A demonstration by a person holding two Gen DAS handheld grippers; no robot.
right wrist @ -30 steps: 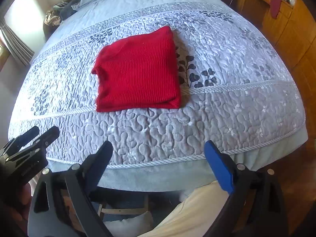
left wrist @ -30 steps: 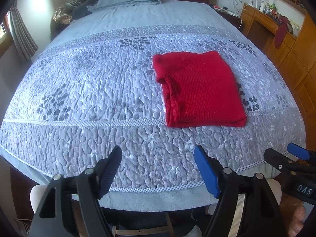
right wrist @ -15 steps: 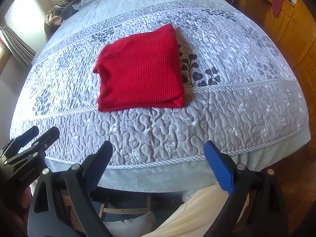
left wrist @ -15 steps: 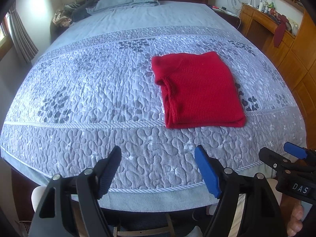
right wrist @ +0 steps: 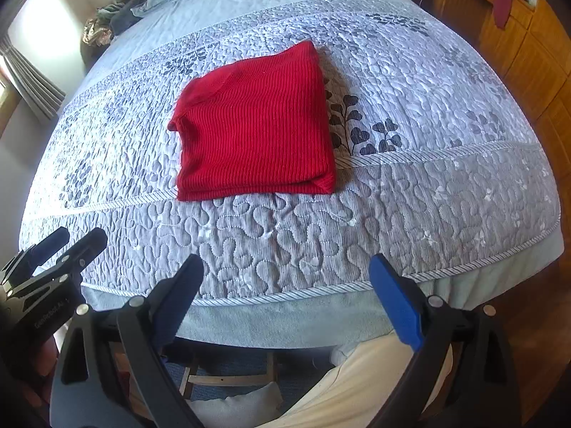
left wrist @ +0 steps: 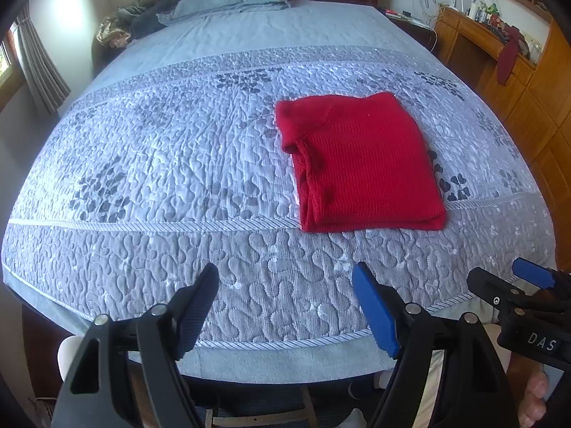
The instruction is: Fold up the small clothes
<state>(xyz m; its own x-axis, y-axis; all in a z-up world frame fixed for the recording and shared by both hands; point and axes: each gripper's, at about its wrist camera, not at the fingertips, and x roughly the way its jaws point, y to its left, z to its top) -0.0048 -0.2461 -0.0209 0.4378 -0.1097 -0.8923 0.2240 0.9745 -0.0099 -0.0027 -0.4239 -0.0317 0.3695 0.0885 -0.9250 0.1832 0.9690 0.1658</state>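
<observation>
Folded red sweater flat on grey quilted bed, both tools wide, empty.

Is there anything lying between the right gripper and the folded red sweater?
Nothing: only bare quilted bedspread lies between the right gripper and the red sweater, as the right wrist view shows.

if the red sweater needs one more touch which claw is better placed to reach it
Probably the right claw: the red sweater lies almost straight ahead of it, while it sits off to the right of the left claw. Both are open, empty, held back off the bed.
</observation>
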